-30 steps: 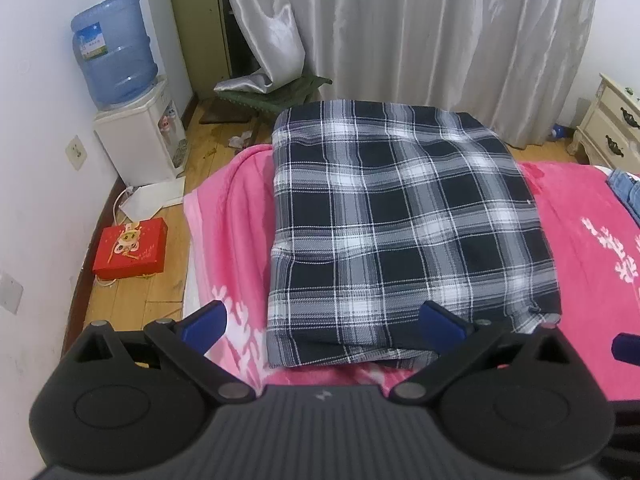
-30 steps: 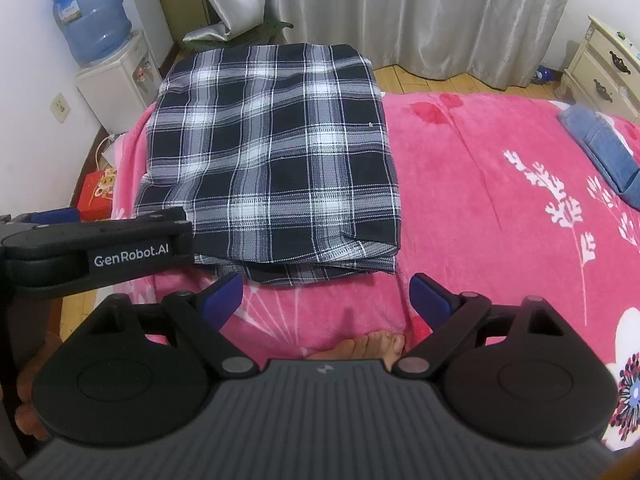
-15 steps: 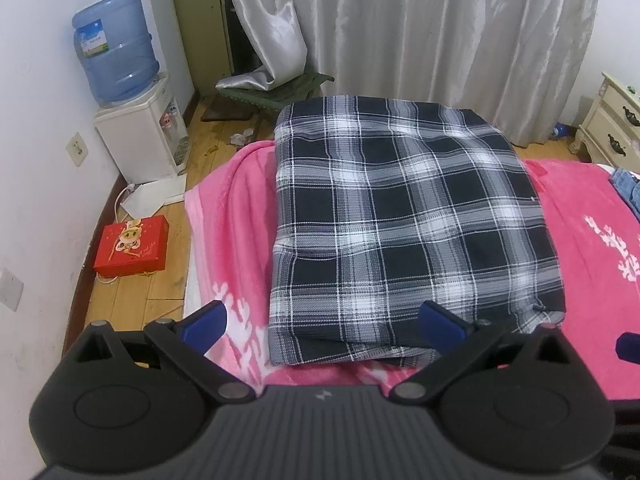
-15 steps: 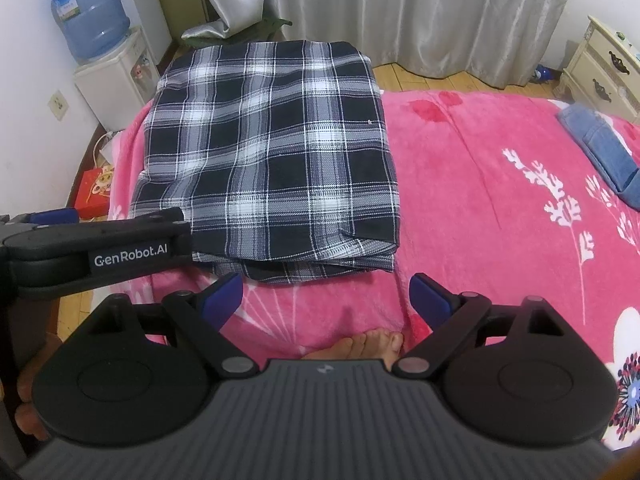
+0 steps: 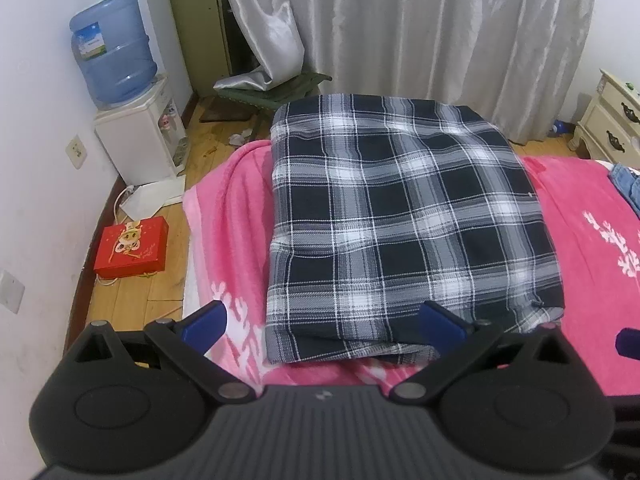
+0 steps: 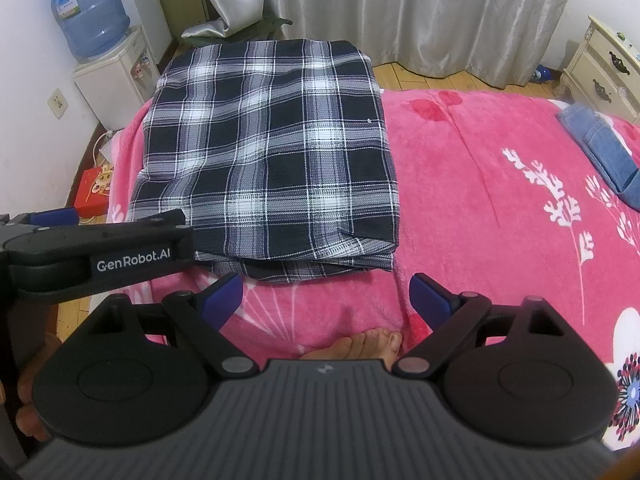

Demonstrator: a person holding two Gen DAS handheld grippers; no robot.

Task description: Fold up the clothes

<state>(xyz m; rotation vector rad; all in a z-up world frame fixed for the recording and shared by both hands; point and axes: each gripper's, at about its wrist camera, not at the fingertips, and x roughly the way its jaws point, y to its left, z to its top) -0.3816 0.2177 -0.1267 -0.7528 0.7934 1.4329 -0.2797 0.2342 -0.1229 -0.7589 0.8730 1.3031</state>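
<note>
A dark blue and white plaid garment (image 5: 404,224) (image 6: 272,152) lies folded into a thick rectangle on the left part of a pink flowered bed blanket (image 5: 592,248) (image 6: 472,168). My left gripper (image 5: 324,322) hovers above the garment's near edge with its blue fingers wide apart and nothing between them. My right gripper (image 6: 326,300) hangs over the bed's near edge, just short of the garment's near right corner, open and empty. In the right wrist view the left gripper (image 6: 100,252) shows as a black bar at the left.
Folded blue jeans (image 6: 604,152) lie at the bed's right side. A water dispenser (image 5: 132,120) and a red box (image 5: 130,246) stand on the wood floor at left. A cream nightstand (image 5: 612,120) is at the right, grey curtains behind. A bare foot (image 6: 360,346) is below the bed edge.
</note>
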